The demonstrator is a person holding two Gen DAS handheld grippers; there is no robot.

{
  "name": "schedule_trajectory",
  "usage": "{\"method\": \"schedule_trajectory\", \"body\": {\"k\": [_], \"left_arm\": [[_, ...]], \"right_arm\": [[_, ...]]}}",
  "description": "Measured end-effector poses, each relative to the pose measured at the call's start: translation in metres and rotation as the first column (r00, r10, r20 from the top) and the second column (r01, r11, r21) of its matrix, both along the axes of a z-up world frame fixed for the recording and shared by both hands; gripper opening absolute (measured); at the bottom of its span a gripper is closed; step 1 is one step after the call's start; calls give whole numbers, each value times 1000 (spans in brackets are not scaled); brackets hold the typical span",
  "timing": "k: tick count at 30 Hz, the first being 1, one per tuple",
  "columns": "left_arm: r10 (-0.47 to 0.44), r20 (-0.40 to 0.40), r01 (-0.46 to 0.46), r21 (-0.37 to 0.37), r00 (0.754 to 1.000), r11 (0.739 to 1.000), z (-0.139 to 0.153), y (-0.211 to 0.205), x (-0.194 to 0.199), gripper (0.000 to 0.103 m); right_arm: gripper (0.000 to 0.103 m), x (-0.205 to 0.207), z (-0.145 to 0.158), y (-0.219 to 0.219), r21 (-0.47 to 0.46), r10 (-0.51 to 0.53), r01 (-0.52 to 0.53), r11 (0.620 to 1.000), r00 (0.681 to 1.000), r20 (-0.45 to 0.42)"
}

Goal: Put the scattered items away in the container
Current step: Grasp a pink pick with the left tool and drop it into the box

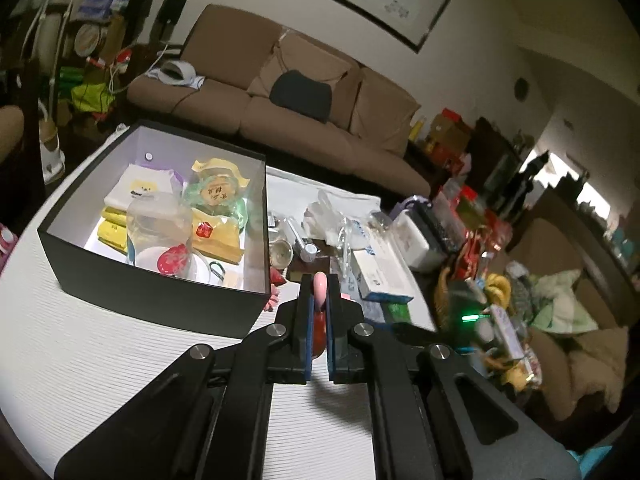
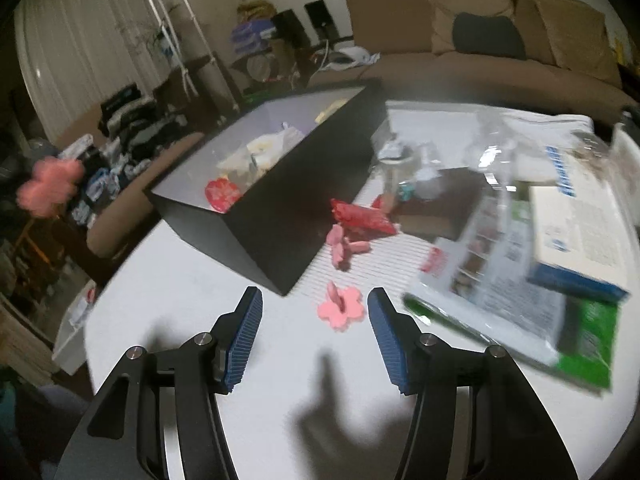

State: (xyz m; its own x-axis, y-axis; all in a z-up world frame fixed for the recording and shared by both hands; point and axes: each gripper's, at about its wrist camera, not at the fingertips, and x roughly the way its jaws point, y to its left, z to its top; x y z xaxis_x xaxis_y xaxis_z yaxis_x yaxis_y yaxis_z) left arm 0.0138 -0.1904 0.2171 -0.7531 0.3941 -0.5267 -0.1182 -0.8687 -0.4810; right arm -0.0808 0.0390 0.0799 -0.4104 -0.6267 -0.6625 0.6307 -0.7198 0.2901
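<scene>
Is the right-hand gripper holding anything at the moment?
No, the right gripper is open, and the pink flower lies on the table between its fingers.

Open black box (image 1: 160,296), already part-filled; pink flower piece (image 2: 342,309) flat on table (image 2: 192,300) nearby

Black box (image 1: 160,296), pink flower clip (image 2: 342,310), white ribbed table (image 1: 100,360).

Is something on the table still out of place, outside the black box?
Yes. A pink flower piece lies loose on the table, beside the black box. More pink pieces and a red packet also lie outside it.
</scene>
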Motion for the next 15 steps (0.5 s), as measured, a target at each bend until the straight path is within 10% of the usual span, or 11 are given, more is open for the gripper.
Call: {"method": "schedule_trajectory", "body": {"k": [4, 8, 15], "left_arm": [[28, 6, -28, 1, 1000, 1000, -5, -22, -6, 5], [49, 10, -49, -12, 999, 999, -12, -36, -11, 5], [70, 40, -70, 0, 997, 998, -31, -48, -22, 5]], "right_arm": [[56, -20, -31, -32, 71, 1, -2, 998, 1000, 17], [10, -30, -57, -48, 130, 31, -38, 991, 998, 51], [6, -26, -39, -29, 51, 21, -24, 998, 999, 42]]}}
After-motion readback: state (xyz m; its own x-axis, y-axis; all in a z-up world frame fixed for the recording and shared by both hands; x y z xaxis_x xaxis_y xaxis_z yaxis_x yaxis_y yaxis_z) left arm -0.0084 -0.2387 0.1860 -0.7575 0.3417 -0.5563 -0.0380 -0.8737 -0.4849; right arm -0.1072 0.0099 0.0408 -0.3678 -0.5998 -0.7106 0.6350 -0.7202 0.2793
